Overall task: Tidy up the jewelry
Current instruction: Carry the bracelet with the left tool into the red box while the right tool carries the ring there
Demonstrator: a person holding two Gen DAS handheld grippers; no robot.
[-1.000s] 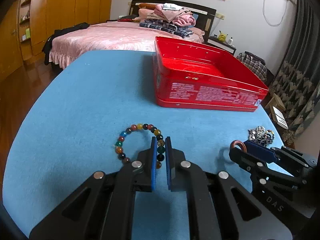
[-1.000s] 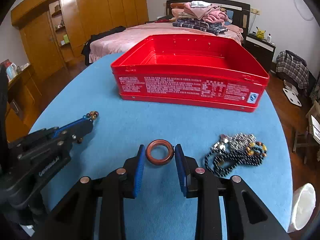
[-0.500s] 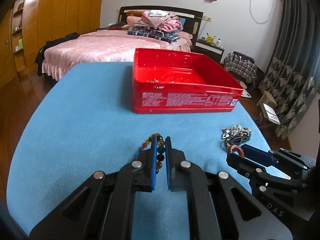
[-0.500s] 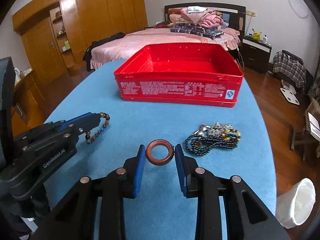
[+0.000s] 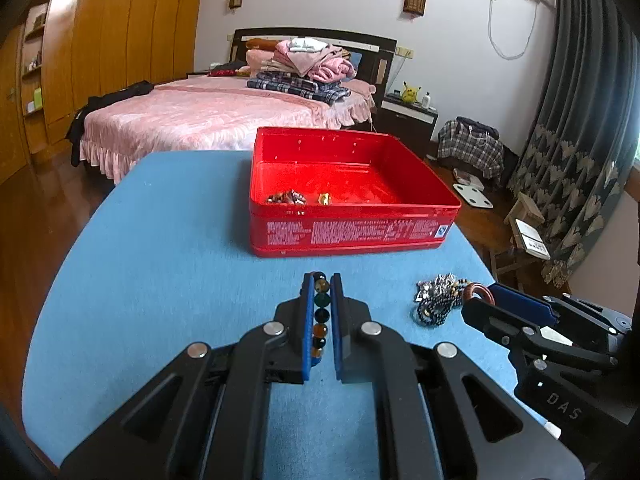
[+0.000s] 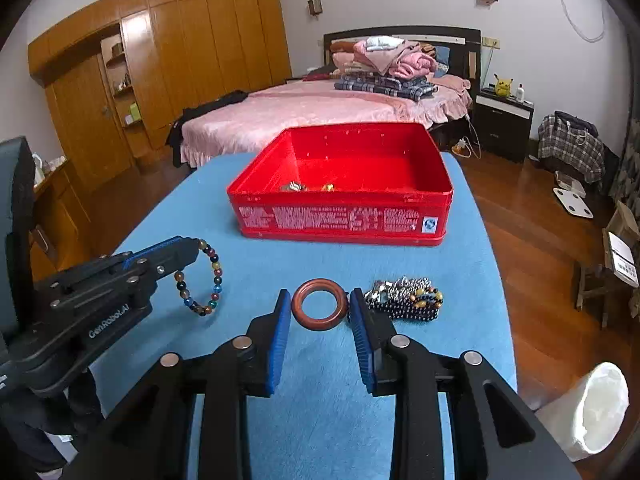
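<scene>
My left gripper (image 5: 320,284) is shut on a multicoloured bead bracelet (image 5: 321,312) and holds it above the blue table; the bracelet hangs from its tips in the right wrist view (image 6: 208,280). My right gripper (image 6: 319,304) is shut on a brown ring (image 6: 318,309), which also shows in the left wrist view (image 5: 478,293). A red tin box (image 5: 352,232) stands ahead, open, with a few small pieces inside (image 5: 286,198). A pile of dark beaded jewelry (image 6: 404,299) lies on the table right of my right gripper.
The blue table (image 5: 160,248) ends close on the right. A white bin (image 6: 596,408) stands on the floor at the right. A pink bed (image 6: 304,108) and wooden wardrobes lie beyond the table.
Both grippers have risen and drawn back from the box while keeping their hold. The bracelet has left the table and now hangs from the left gripper.
</scene>
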